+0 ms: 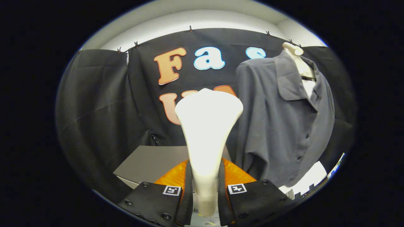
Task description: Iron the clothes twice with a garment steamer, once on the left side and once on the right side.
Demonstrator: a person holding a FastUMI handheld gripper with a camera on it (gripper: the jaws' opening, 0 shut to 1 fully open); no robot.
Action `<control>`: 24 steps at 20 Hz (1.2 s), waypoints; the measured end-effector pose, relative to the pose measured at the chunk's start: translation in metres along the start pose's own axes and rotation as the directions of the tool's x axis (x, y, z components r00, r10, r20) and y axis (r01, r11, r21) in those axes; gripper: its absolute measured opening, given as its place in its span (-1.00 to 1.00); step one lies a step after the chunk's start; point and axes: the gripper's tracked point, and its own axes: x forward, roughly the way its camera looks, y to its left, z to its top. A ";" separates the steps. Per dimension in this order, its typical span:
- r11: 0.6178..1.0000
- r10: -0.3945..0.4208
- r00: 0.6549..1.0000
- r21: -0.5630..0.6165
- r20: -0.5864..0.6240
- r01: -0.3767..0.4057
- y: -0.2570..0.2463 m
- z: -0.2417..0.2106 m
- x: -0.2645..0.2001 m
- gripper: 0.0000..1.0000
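gripper (205,189) sits bottom centre of the frame, both fingers pinched onto the narrow handle of the white garment steamer (206,132), so the claw is narrow and holding it. the steamer rises between the fingers and flares into a wide head at mid-frame, probably gripped low on the neck so the head stays free to meet cloth. head stands upright and well apart from the garment, nothing touching yet. the grey shirt (281,119) hangs right of centre on a pale mannequin form (295,55), neck stub poking out at the upper right, collar open, front placket and a few dark buttons facing the room; hung like this so both front panels fall flat and reachable for a downward pass. a grey table (148,162) lies in the lower middle behind the fingers, left of the shirt hem. black cloth wall fills the left and top behind everything, clipped along a pale ceiling edge. judgement: ironing not begun, steamer in hand but aimed at the wall, not the shirt; next move likely swings the head right and onto one side of the shirt. risk: head snagging collar or buttons.
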 end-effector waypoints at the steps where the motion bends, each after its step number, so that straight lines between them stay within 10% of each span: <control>1: 1.000 -0.004 1.000 0.005 0.010 0.004 -0.011 0.006 -0.006 -0.20; 12: 0.996 -0.081 0.995 0.032 0.054 0.079 -0.160 0.035 -0.014 -0.20; 24: 0.999 0.023 0.999 0.038 -0.048 -0.022 -0.222 -0.023 0.012 -0.20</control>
